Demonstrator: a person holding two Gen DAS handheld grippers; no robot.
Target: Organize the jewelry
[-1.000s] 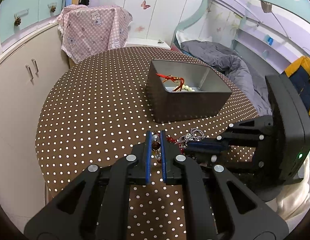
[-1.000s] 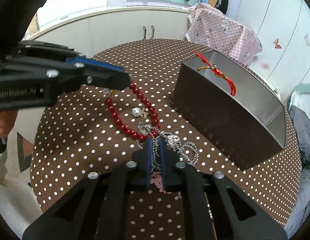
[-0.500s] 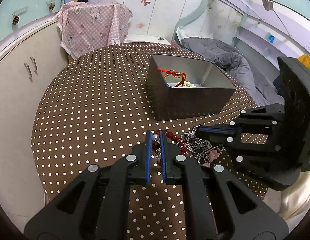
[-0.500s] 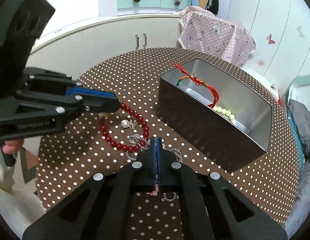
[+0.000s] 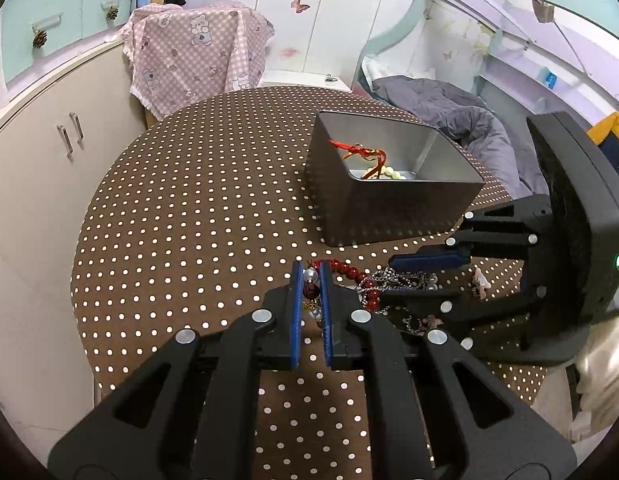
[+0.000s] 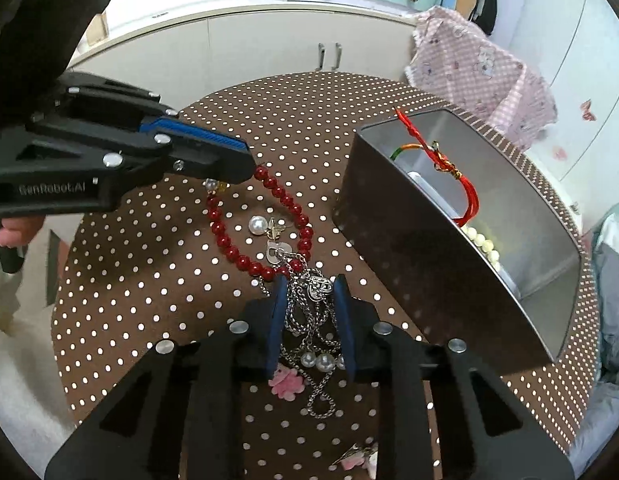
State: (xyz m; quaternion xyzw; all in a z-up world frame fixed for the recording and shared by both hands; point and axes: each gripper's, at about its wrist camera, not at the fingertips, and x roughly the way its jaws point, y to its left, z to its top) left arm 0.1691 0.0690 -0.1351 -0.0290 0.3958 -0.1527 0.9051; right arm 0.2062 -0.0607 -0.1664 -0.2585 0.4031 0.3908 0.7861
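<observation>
A red bead bracelet [image 6: 245, 256] lies on the dotted table with a pearl earring [image 6: 256, 225] inside its loop. My left gripper [image 5: 309, 280] is shut on the bracelet's pearl end [image 5: 310, 286]; it also shows in the right wrist view [image 6: 225, 178]. My right gripper [image 6: 309, 292] is open, its fingers either side of a silver chain necklace [image 6: 309, 312] with small pearls, low over the table. A grey metal box [image 6: 449, 240] holds a red cord bracelet [image 6: 449, 164] and pale beads [image 6: 481, 244].
The round brown dotted table [image 5: 189, 208] has its edge close on the left. A pink flower piece [image 6: 285, 386] lies under the right gripper. White cabinets [image 6: 269, 48] and a pink checked cloth [image 5: 193, 52] stand beyond the table.
My right gripper was shut half a second ago and is now open around the silver chain, lower over the table. My left gripper stays shut on the bracelet end.
</observation>
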